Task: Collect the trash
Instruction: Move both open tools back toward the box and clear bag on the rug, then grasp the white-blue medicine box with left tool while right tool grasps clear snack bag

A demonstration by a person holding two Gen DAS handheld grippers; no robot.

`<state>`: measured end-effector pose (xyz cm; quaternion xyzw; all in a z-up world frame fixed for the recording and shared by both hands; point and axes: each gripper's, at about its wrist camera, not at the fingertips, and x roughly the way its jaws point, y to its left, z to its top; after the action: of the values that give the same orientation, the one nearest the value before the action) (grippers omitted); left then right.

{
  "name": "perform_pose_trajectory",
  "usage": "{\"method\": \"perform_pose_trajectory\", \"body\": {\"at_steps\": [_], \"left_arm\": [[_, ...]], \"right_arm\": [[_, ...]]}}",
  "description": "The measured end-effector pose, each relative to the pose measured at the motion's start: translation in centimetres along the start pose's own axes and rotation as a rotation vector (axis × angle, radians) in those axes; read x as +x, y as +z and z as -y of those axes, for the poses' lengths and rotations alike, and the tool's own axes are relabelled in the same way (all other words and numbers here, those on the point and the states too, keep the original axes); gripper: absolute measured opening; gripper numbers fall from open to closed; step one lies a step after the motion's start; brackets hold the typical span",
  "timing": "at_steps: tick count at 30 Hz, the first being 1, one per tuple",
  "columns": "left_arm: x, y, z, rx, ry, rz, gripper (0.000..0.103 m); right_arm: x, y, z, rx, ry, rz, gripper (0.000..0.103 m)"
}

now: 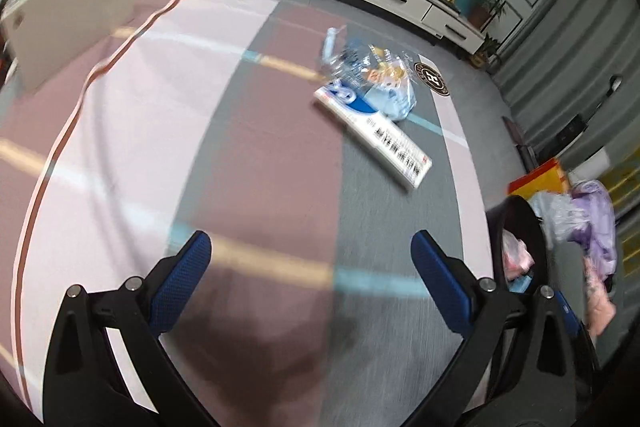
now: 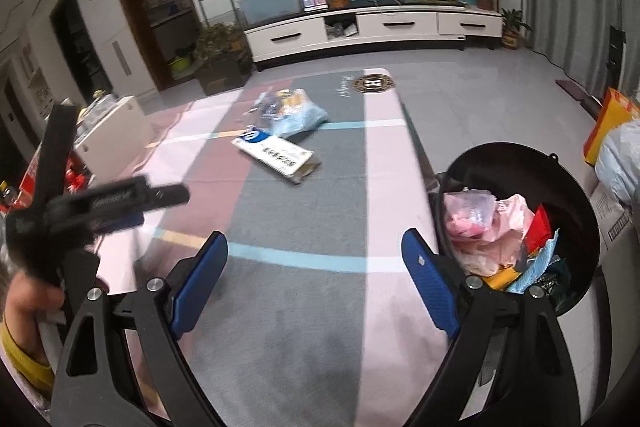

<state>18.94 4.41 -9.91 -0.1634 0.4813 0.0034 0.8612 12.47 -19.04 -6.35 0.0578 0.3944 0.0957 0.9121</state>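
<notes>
a: while both grippers hang over the rug (image 2: 304, 291), what are the tongs doing?

b: left gripper (image 1: 310, 263) is spread wide, nothing between its blue pads (image 1: 182, 281). right gripper (image 2: 314, 267) is spread wide too, and empty.

a: where's the trash?

b: a flat white and blue box (image 2: 276, 155) lies on the rug's grey stripe, toward the far edge. touching its far end is a crinkled clear and blue bag (image 2: 294, 111), also on the rug. in the left view the same box (image 1: 376, 131) and bag (image 1: 372, 79) sit well ahead of the pads, a bit blurred.

a: and the bin?

b: black round bin (image 2: 576, 187) stands just off the rug's right edge, beside the right gripper's right finger. it already holds pink plastic (image 2: 484, 227), something red, something yellow and a blue scrap.

a: anything else?

b: a hand (image 2: 28, 303) at the left edge of the right view grips the left tool's handle. far off, a white tv cabinet (image 2: 372, 25) stands against the wall.
</notes>
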Motion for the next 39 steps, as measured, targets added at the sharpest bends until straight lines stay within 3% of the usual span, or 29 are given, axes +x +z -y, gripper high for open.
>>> {"method": "perform_pose_trajectory", "body": {"at_steps": [11, 16, 21, 26, 28, 30, 31, 35, 39], "left_arm": [[7.3, 4.8, 9.9, 0.088, 0.177, -0.014, 0.100], [10.5, 5.2, 11.0, 0.103, 0.275, -0.061, 0.100], [11.9, 5.0, 11.1, 0.115, 0.321, -0.086, 0.099], [12.3, 4.5, 10.4, 0.107, 0.313, -0.101, 0.099], [11.9, 4.3, 10.0, 0.105, 0.285, -0.100, 0.091], [11.3, 4.0, 10.0, 0.126, 0.270, -0.086, 0.067], [10.9, 3.9, 10.0, 0.147, 0.263, -0.081, 0.063], [10.4, 3.8, 9.3, 0.171, 0.224, -0.092, 0.054], [8.7, 2.9, 7.2, 0.162, 0.104, -0.100, 0.048]], "right_arm": [[1.2, 1.1, 4.9, 0.016, -0.148, 0.047, 0.087], [1.1, 1.0, 6.5, 0.031, -0.164, 0.063, 0.087], [1.3, 1.0, 7.3, 0.045, -0.169, 0.063, 0.087], [1.2, 1.0, 7.5, 0.046, -0.174, 0.068, 0.087], [1.0, 1.0, 7.5, 0.048, -0.174, 0.071, 0.087], [1.0, 1.1, 7.4, 0.048, -0.174, 0.071, 0.087], [1.1, 1.2, 7.5, 0.046, -0.174, 0.071, 0.087], [1.1, 1.4, 6.8, 0.030, -0.165, 0.072, 0.087], [1.3, 1.4, 6.0, 0.013, -0.151, 0.065, 0.087]]}}
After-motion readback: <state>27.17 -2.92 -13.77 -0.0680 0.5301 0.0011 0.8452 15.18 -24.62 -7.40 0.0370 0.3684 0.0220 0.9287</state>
